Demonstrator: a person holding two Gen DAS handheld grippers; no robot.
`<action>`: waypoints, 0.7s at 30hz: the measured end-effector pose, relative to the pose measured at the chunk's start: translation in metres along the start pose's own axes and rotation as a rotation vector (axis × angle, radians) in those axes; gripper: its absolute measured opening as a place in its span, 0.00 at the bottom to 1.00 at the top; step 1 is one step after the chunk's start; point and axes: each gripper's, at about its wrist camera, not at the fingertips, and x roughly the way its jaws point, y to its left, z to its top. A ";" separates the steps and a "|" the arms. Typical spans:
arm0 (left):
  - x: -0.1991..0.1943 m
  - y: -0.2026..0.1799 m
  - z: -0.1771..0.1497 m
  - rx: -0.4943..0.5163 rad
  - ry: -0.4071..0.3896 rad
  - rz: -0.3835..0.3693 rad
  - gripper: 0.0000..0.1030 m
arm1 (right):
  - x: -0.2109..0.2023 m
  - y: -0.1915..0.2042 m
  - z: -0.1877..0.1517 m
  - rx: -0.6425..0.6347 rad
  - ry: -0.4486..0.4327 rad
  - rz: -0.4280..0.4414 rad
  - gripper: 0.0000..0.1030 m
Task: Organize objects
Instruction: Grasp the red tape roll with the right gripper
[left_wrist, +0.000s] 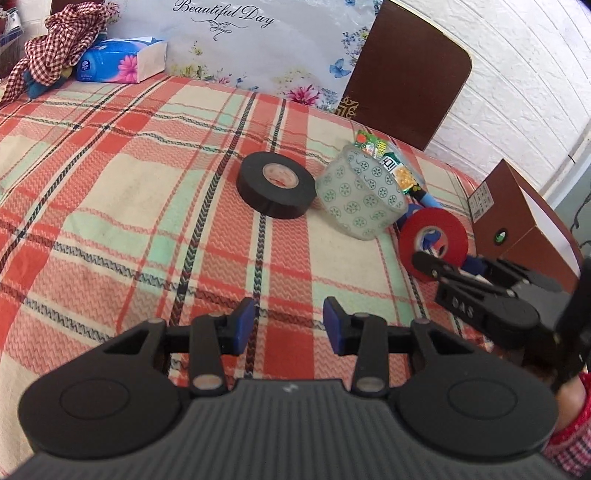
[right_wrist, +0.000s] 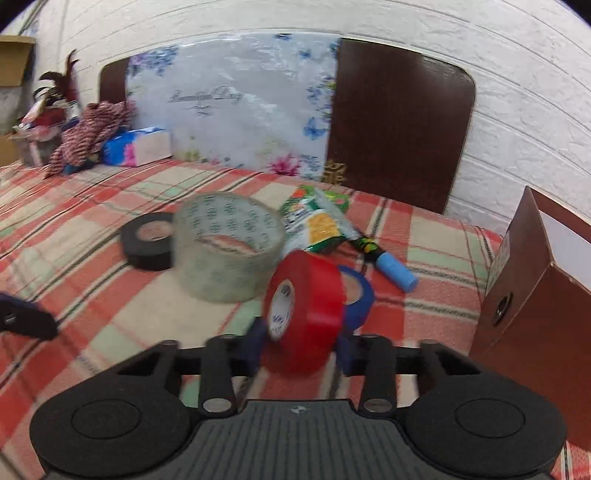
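Observation:
My right gripper (right_wrist: 301, 349) is shut on a red tape roll (right_wrist: 308, 310), held on edge just above the plaid cloth; the roll also shows in the left wrist view (left_wrist: 434, 240) with the right gripper's fingers (left_wrist: 443, 266) on it. A blue tape roll (right_wrist: 356, 299) sits right behind it. A clear printed tape roll (right_wrist: 227, 247) (left_wrist: 360, 199) and a black tape roll (right_wrist: 147, 240) (left_wrist: 275, 184) lie on the cloth. My left gripper (left_wrist: 290, 325) is open and empty, hovering over bare cloth in front of the black roll.
A snack packet (right_wrist: 314, 221) and a blue-capped marker (right_wrist: 391, 271) lie behind the tapes. A brown cardboard box (right_wrist: 528, 295) (left_wrist: 517, 221) stands at the right. A tissue box (left_wrist: 122, 59), checked cloth (left_wrist: 62, 40), floral panel and brown headboard (right_wrist: 399, 122) line the back.

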 end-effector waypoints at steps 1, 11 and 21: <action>0.001 0.002 -0.001 -0.002 0.004 -0.006 0.41 | -0.006 0.005 -0.002 0.008 0.023 0.028 0.19; -0.006 0.013 -0.003 -0.043 -0.008 -0.031 0.43 | -0.061 0.054 -0.034 -0.139 -0.016 0.156 0.45; -0.023 0.012 0.007 -0.050 -0.047 -0.090 0.43 | -0.086 0.045 -0.022 -0.031 -0.095 0.268 0.59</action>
